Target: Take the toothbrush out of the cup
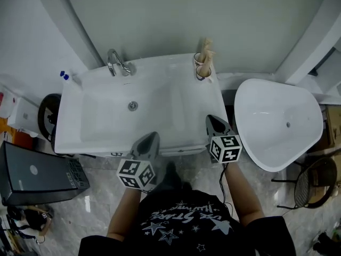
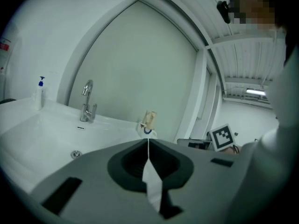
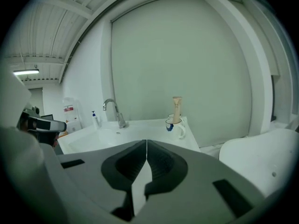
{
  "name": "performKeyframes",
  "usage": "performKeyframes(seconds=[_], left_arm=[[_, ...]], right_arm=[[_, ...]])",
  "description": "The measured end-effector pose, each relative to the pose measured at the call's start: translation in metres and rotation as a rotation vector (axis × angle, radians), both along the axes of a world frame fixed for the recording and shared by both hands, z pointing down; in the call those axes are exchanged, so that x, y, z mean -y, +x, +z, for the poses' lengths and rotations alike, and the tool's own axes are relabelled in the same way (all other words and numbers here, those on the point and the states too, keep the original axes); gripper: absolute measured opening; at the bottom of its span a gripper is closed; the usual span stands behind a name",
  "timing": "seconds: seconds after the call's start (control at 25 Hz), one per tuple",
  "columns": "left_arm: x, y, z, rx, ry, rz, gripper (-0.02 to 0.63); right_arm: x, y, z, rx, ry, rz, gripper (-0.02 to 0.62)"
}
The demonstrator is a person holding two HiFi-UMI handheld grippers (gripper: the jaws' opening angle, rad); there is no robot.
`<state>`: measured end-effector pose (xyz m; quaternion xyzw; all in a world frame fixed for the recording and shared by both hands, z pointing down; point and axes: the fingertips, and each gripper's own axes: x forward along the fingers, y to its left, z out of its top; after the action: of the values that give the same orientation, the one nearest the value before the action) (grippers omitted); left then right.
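While left gripper (image 1: 151,140) and right gripper (image 1: 214,122) hover closed and empty at the near edge of the sink (image 1: 96,137), the toothbrush (image 1: 206,46) stands in the cup (image 1: 203,72) at its back-right corner: open right jaws early, grip handle above rim

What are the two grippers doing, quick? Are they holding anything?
Left gripper: closed, holding nothing.
Right gripper: closed, holding nothing.
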<state>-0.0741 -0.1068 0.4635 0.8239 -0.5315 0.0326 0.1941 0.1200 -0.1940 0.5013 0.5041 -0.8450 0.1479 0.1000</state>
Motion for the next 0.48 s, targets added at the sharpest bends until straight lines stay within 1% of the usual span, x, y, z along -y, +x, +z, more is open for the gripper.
performKeyframes(seconds=[0.32, 0.48], left_arm=[[0.07, -0.017, -0.005, -0.023, 0.012, 0.034, 0.021], [0.101, -0.021, -0.009, -0.03, 0.022, 0.053, 0.021]], right_arm=[[0.065, -0.001, -0.009, -0.013, 0.01, 0.08, 0.015], [0.096, 0.004, -0.011, -0.018, 0.012, 0.133, 0.015]])
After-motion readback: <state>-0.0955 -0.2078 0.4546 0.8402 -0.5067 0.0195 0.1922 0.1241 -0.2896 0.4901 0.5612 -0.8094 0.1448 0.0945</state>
